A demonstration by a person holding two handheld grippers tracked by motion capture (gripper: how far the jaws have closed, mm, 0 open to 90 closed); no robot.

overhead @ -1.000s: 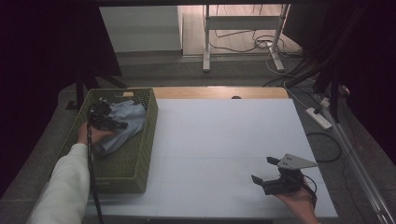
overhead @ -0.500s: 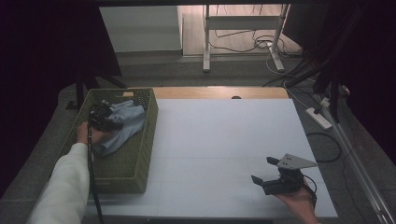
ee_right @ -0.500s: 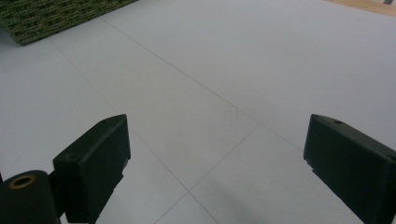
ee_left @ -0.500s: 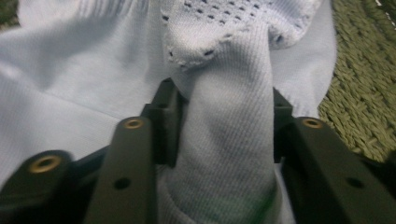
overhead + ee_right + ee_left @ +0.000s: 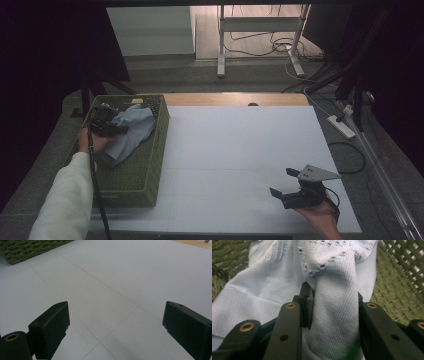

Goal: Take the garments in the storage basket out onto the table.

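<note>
Left gripper (image 5: 106, 121): down inside the olive-green woven plastic basket (image 5: 145, 172) at the table's left edge, jaws just been closing, and now clamped on a bunched fold of the pale blue knitted garment (image 5: 131, 135).
The grip, close up: in the left gripper view the black jaws squeeze a thick ridge of the cloth (image 5: 334, 315) between them; fabric bulges above and below the pads, so this looks like a firm pinch.
Why a pinch on a fold: soft cloth gives no edge to take, so gathering a hump of it is my guess at the surest way to lift it out.
Where the garment lies: heaped in the basket's far half, one part draped up toward the rim, the rest slumped on the floor of the basket.
Garment texture: fine ribbed knit, with a row of small eyelet holes near the top of the left gripper view; limp and creased.
Basket: rectangular, walls an open lattice, matte and stiff.
Right gripper (image 5: 284, 182): parked low at the near right of the white tabletop (image 5: 240, 150), jaws spread wide with nothing between them; waiting its turn, I'd say.
Tabletop: smooth, flat, faint seam lines crossing it in the right gripper view (image 5: 120, 297).
Next, as I judge it: lift straight up so the cloth clears the lattice without snagging.
</note>
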